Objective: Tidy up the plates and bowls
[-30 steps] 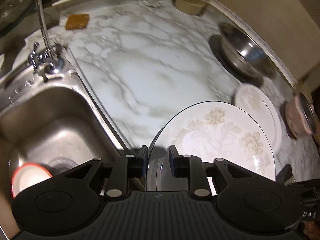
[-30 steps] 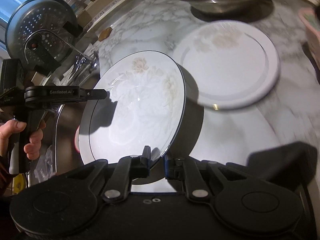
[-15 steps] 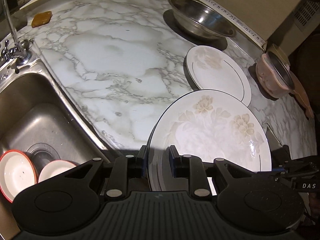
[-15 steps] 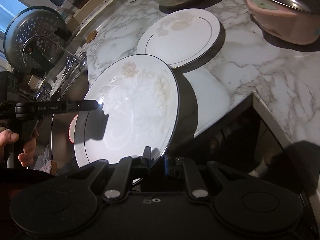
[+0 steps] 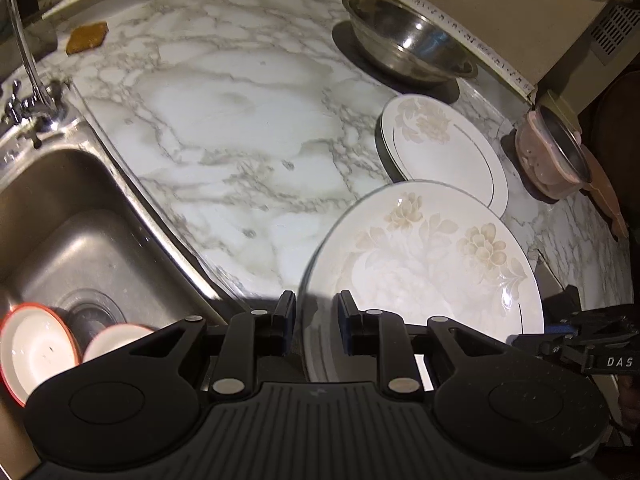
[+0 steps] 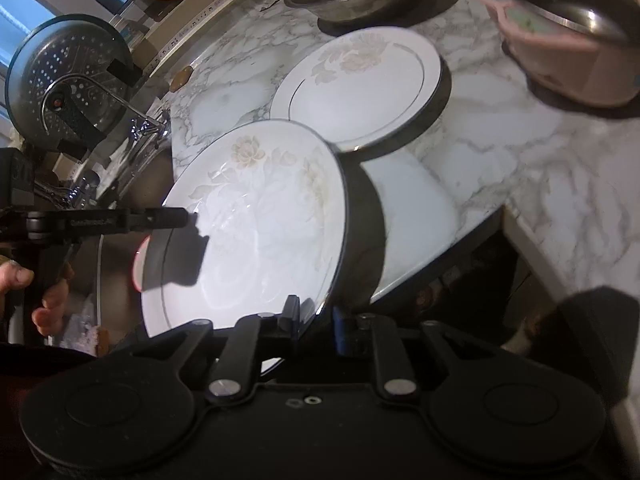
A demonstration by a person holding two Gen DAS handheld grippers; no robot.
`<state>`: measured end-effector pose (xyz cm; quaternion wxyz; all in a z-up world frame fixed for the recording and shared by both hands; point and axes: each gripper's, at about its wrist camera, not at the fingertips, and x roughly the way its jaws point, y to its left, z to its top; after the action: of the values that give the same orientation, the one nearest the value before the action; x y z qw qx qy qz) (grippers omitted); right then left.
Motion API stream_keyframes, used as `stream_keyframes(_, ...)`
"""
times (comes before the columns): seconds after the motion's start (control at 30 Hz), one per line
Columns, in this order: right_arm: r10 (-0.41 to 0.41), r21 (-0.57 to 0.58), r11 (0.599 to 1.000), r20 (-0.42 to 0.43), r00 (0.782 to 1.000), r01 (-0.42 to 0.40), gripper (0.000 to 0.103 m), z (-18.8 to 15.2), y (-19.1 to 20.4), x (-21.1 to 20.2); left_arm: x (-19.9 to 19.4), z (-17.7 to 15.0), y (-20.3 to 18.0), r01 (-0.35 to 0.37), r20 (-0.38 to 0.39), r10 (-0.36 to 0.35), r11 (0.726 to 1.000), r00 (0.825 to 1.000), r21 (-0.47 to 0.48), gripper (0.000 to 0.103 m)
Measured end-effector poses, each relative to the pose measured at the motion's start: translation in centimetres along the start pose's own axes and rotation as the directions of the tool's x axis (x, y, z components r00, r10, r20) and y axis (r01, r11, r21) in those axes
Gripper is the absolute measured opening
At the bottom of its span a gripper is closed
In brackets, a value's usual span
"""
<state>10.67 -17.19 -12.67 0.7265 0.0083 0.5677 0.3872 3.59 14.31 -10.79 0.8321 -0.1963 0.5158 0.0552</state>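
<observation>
Two grippers sharing one floral plate point(image 5: 420, 264): left gripper point(image 5: 313, 322) pinching the near rim at lower centre of the left view, right gripper point(image 6: 314, 322) pinching the opposite rim at lower centre of the right view. Both narrow, each closed on the plate edge, fingers straddling the rim. Holding the plate tilted, face up, above the front edge of the marble counter point(image 5: 224, 128), not touching it. Probably gripping from two sides to keep a wide, slick dish from swinging on a single pinch

Sitting just beyond, toward upper right of the left view: a matching stacked plate point(image 5: 440, 148), flat on the counter, seemingly with another beneath it; likely destination, judging by the pattern. Held plate overlapping it in frame but apart from it

Standing farther back: steel mixing bowl point(image 5: 404, 40) at upper right, pink bowl point(image 5: 552, 152) at far right. Lying in the sink point(image 5: 60, 208) at lower left: two red-rimmed bowls point(image 5: 36, 350), leaning, not yet sorted

Judging next move: carrying forward and levelling over the stack, then lowering evenly. Risk: rim slipping from a narrow pinch, or edge knocking the stack if one side is dropping first
</observation>
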Motion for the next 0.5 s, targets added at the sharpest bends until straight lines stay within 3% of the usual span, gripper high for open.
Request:
stream_keyframes(0.1,-0.016,0.002,1.0,0.024,1.0,0.016,0.032,1.1,-0.2,-0.9,-0.7,1.0,0.5,-0.001,0.02,0.001,1.0,1.0,0.001,0.022)
stream_keyframes(0.43,-0.136,-0.018,0.99,0.139,0.981,0.14,0.043,5.5,-0.7,-2.2,-1.0,6.0,-0.1,-0.004,0.087,-0.002,0.997,0.996,0.071,0.022)
stream_keyframes(0.5,-0.15,-0.013,0.988,0.159,0.976,0.154,0.051,6.3,-0.9,-2.2,-0.8,6.9,-0.5,-0.005,0.106,-0.004,0.997,0.994,0.08,0.022)
